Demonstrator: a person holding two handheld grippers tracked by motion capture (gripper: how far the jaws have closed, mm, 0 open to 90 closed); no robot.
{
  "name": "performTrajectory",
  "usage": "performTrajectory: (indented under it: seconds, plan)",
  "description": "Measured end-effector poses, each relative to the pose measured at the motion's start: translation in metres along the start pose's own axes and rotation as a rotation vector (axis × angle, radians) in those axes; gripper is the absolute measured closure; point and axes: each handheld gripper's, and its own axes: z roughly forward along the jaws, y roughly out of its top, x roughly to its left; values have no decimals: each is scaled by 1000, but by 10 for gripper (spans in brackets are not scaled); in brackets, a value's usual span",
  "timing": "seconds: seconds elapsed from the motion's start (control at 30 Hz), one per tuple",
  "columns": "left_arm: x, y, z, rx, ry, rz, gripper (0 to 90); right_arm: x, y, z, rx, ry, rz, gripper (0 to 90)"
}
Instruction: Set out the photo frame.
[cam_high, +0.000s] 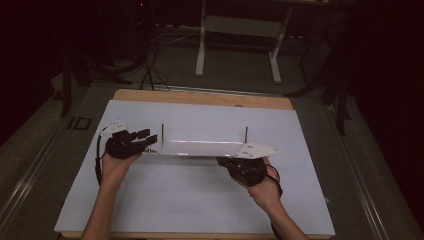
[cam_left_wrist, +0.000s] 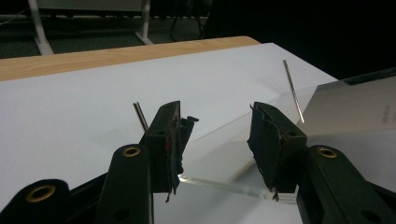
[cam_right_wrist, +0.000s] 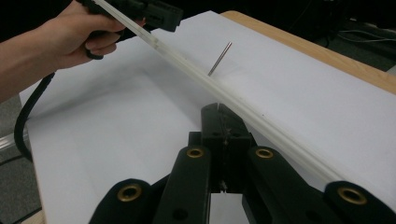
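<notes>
Clear plate (cam_high: 197, 147) held level over the white sheet (cam_high: 200, 200), one gripper at each end.

Two thin metal pins (cam_high: 162, 134) are seen standing up from the plate, one near each end. At the left end, the left gripper (cam_left_wrist: 217, 140) is seen with jaws set wide, the plate's edge spanning between the two pads; firm pressure cannot be told. At the right end, the right gripper (cam_right_wrist: 223, 122) is closed tight, its jaws together just beside the plate's long edge; whether that edge is pinched cannot be told.
</notes>
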Motion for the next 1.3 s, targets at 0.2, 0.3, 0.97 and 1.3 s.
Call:
performTrajectory:
  seconds: [0.2,0.3,0.97,1.3]
  plan:
    - [0,0,-2,-6,2,2,539,-4,5,1,-7,-1,6,900]
    - [0,0,-4,-15,5,0,538,-6,8,2,-5,-4,8,900]
    - [2,-8,-24,-10,52,17,512,-15,20,6,-18,-18,16,900]
    - [-11,-7,-17,25,36,127,493,-20,27,9,-26,-32,21,900]
